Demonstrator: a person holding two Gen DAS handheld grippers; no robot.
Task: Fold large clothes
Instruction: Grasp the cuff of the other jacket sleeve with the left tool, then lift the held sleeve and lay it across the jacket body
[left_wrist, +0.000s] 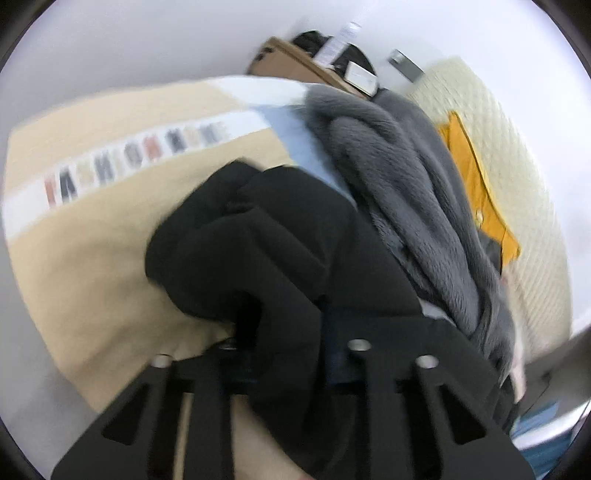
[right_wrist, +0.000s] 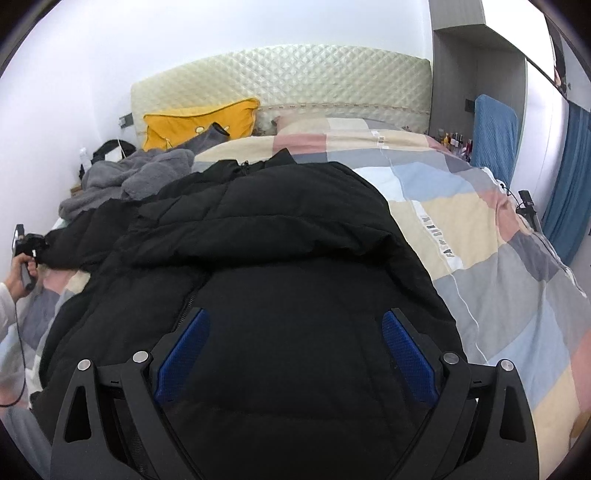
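Note:
A large black puffer jacket (right_wrist: 280, 229) lies spread on the patchwork quilt (right_wrist: 480, 258) of a bed, collar toward the headboard. My right gripper (right_wrist: 295, 332) hovers open over the jacket's lower body, and its blue pads (right_wrist: 184, 350) stand wide apart with no fabric pinched. At the far left a hand holds my left gripper (right_wrist: 31, 242) at the end of the jacket's sleeve. In the left wrist view, my left gripper (left_wrist: 288, 328) is shut on a bunched fold of the black jacket (left_wrist: 258, 240); its pads are hidden by the cloth.
A grey fleece garment (right_wrist: 129, 177) is heaped at the bed's left side by a yellow pillow (right_wrist: 199, 122). The quilted headboard (right_wrist: 295, 74) stands behind. A blue chair back (right_wrist: 493, 129) and blue curtain (right_wrist: 569, 184) are on the right. A cardboard box (left_wrist: 291, 62) sits by the wall.

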